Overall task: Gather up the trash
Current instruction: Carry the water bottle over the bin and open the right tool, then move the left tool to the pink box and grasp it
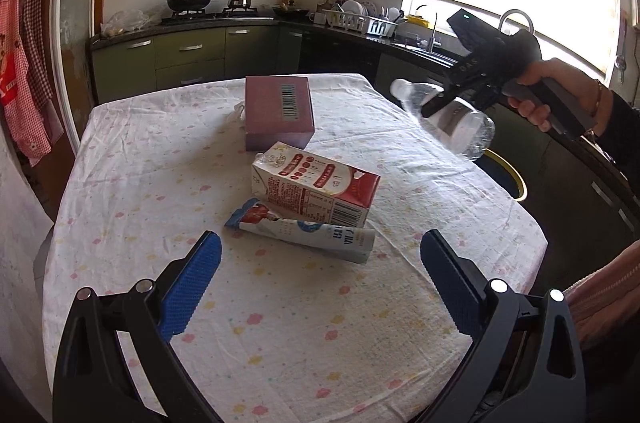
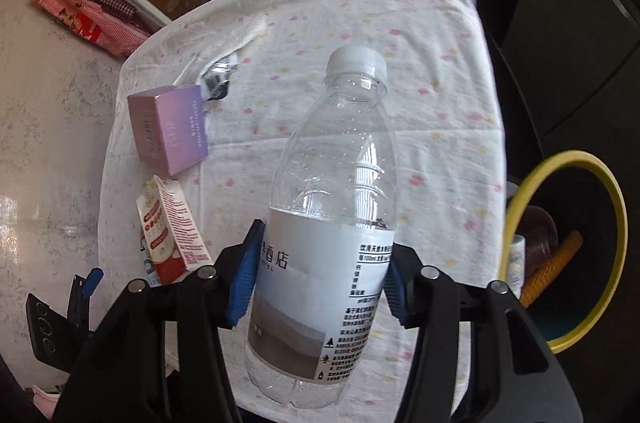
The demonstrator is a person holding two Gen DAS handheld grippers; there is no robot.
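My right gripper (image 2: 320, 263) is shut on a clear empty plastic bottle (image 2: 332, 183) with a white cap and holds it in the air over the table's right side; the bottle also shows in the left wrist view (image 1: 452, 121). My left gripper (image 1: 320, 275) is open and empty, above the tablecloth just in front of a flattened blue-and-white pouch (image 1: 304, 231) and a red-and-white carton (image 1: 316, 189). A purple box (image 1: 278, 111) lies behind them. The yellow-rimmed bin (image 2: 576, 251) stands beside the table on the right, with some items inside.
The table (image 1: 200, 183) has a white flowered cloth. A small dark wrapper (image 2: 218, 83) lies by the purple box. Kitchen counters, stove and sink (image 1: 240, 19) run behind the table. Red checked cloths (image 1: 24, 63) hang at the left.
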